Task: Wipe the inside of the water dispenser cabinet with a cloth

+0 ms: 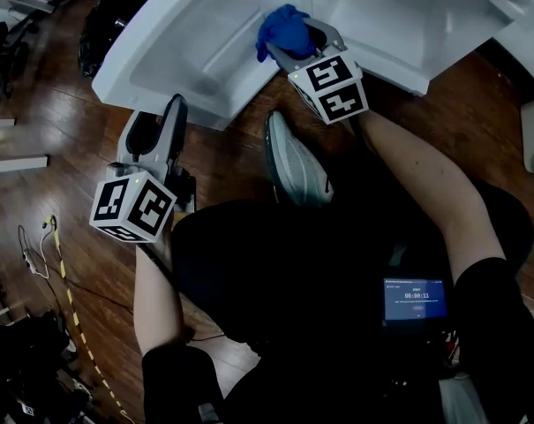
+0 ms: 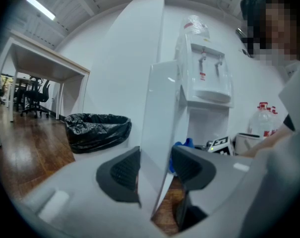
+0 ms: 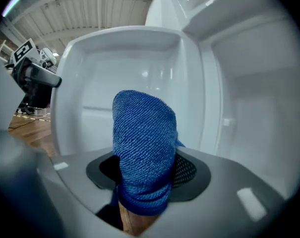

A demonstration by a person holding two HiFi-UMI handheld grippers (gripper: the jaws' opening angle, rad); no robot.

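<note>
Two grips, two jobs. Left gripper (image 2: 157, 170) is clamped on the edge of the white plastic cabinet door (image 1: 187, 51), probably to hold it swung open at left. Right gripper (image 3: 147, 175) pinches the bunched blue knitted cloth (image 3: 142, 148), wad sticking out front as the wiping face, just at the door's moulded inner side; contact unclear. White cabinet cavity (image 1: 399, 16) at right looks empty. Black bag-lined bin (image 2: 97, 130), far left: contents hidden.

Blue cloth (image 3: 144, 152), white cabinet door (image 1: 205, 42), black bin bag (image 2: 97, 130)
</note>
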